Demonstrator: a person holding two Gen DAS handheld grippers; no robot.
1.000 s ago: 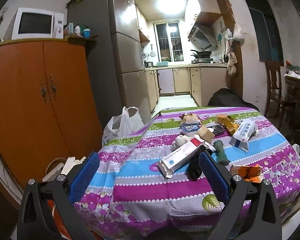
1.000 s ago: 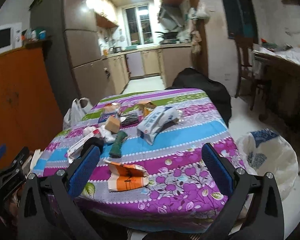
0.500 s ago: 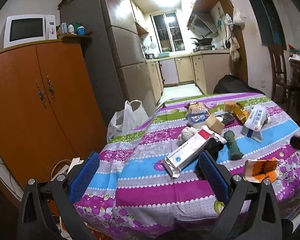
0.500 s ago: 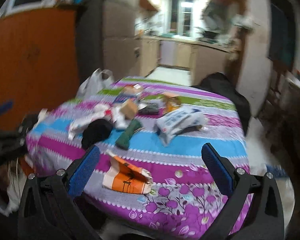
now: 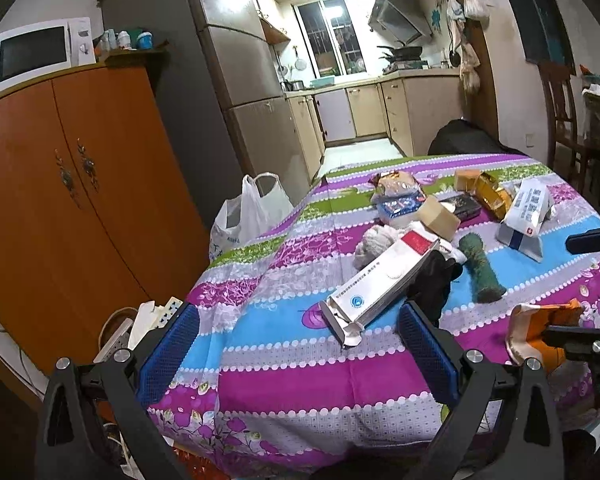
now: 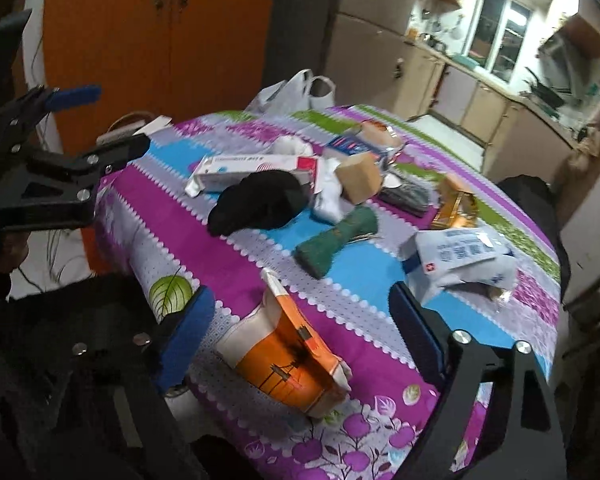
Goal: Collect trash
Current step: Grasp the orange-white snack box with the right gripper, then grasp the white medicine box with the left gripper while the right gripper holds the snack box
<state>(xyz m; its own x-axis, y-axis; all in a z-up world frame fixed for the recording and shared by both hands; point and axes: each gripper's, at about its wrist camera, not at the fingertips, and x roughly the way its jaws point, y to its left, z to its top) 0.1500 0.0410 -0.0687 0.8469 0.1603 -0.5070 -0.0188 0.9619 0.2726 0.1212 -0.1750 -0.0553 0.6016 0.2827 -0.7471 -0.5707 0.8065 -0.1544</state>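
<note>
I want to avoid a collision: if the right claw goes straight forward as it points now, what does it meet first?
Most likely the crumpled orange-and-white packet. It lies on the tablecloth between the open fingers of the right claw, nearest to them; depth is uncertain.

A: Left gripper [image 5: 298, 344] – black angular plastic arms w/ silver round screws, blue textured pads [image 5: 168, 354] on the inner faces.

B: Right gripper [image 6: 300, 344] same build: matte black frame, silver bolt heads, blue pads [image 6: 186, 344].
</note>
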